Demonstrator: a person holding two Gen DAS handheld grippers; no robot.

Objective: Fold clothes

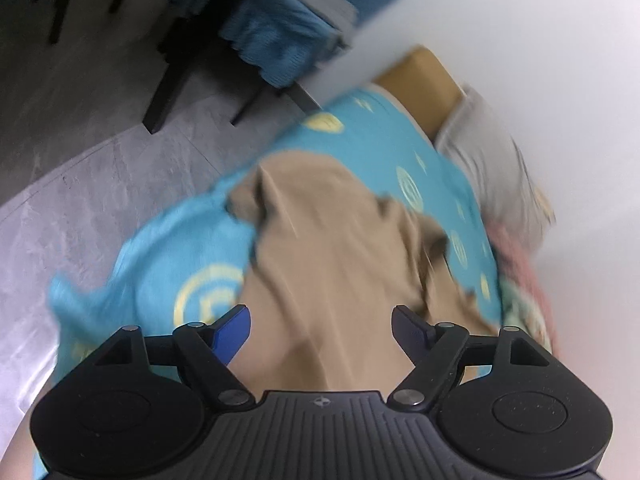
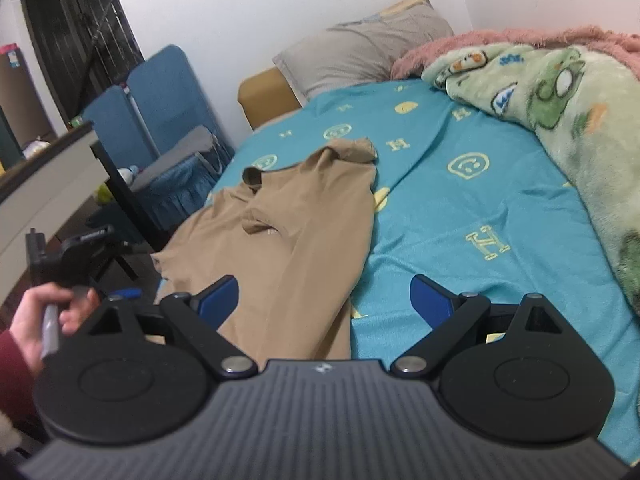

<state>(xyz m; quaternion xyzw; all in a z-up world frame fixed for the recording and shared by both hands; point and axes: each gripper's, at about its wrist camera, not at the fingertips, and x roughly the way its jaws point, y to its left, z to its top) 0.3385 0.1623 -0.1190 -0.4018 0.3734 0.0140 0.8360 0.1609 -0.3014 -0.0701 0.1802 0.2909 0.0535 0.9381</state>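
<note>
Tan garment lies rumpled on the blue bed sheet, both the left tool and right tool spread and empty above it; only the right view shows the green blanket.

You face a bed with a teal sheet against a white wall. A grey pillow sits at its head, a green blanket alongside, blue chairs nearby on grey floor.
</note>
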